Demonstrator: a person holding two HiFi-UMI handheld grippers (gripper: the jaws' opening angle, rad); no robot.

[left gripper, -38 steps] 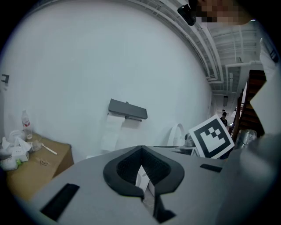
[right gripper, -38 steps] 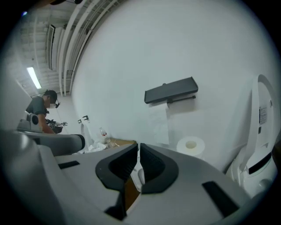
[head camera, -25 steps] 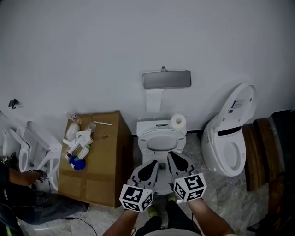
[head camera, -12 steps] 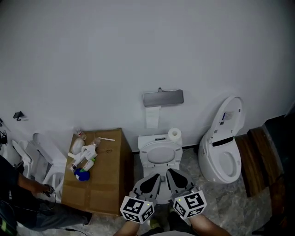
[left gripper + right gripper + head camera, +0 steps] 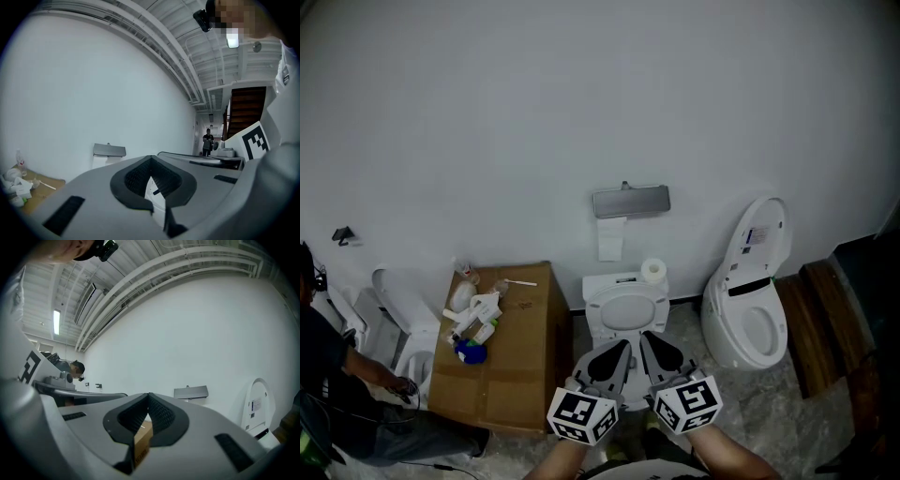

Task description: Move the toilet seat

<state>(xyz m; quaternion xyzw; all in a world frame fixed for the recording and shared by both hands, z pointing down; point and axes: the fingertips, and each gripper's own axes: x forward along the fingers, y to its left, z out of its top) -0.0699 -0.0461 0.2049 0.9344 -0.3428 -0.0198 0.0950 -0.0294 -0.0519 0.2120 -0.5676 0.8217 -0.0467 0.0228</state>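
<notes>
Filling most of the head view, a white wall [image 5: 581,112] stands ahead of both hand-held grippers. A cardboard box [image 5: 511,366] sits on the floor to the left of the left hand-held gripper [image 5: 614,349]. A person [image 5: 337,375] crouches farther left, beyond the box. To the right of the right hand-held gripper [image 5: 652,345] stands a second toilet [image 5: 750,309] with its lid raised.

Straight ahead of the two hand-held grippers, between the box and the second toilet, is the toilet [image 5: 623,283]. Its toilet seat [image 5: 626,309] lies flat on the bowl, just beyond the tips of both, and neither tip touches it.

The two hand-held grippers are side by side and close together, each pointing toward the toilet. In the left gripper view the left one's jaws meet at the tips with nothing gripped. The right gripper view shows the right one's jaws closed tip to tip as well, also empty.

Above the toilet a grey paper holder [image 5: 631,201] is fixed to the wall. A toilet roll [image 5: 652,271] stands on the tank, ahead of the right hand-held gripper. Small bottles [image 5: 473,314] lie heaped on the box's left part.
</notes>
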